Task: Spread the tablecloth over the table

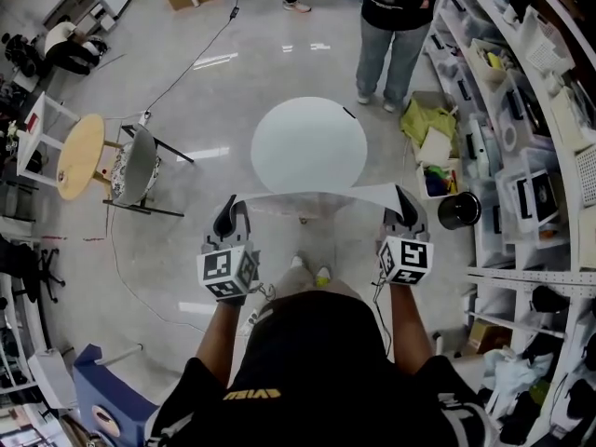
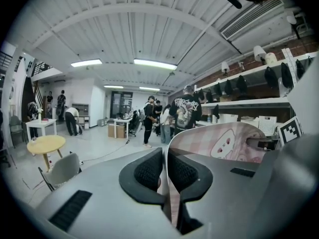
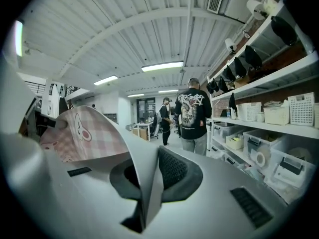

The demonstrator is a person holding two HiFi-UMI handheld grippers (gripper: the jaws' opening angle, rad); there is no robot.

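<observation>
**A:** Head view first: where is the tablecloth [image 1: 312,196] in relation to the tongs?

**B:** Strung between them. The left tongs [image 1: 233,210] are pinched shut on one end of its top edge and the right tongs [image 1: 402,203] on the other. That long edge runs straight across from one pair to the other. The rest seems to hang below it, in front of the person.

**A:** Are both really gripping?

**B:** Yes. In the left gripper view the pads are closed on a thin fold of pink-checked fabric. The right gripper view shows the same, with cloth sandwiched between the pads and no gap.

**A:** And the tabletop [image 1: 309,145]?

**B:** It is round, white and bare, straight ahead of both tongs and roughly centred between them. Seen from above, its near rim meets the held edge. Neither hand looks nearer.

**A:** So what is the next move?

**B:** My guess is to carry both ends forward together, past the far rim, with the edge taut. A person [image 1: 396,26] stands beyond the tabletop on the right tongs' side, by the shelves [image 1: 521,110]. That end probably has less room.
</observation>
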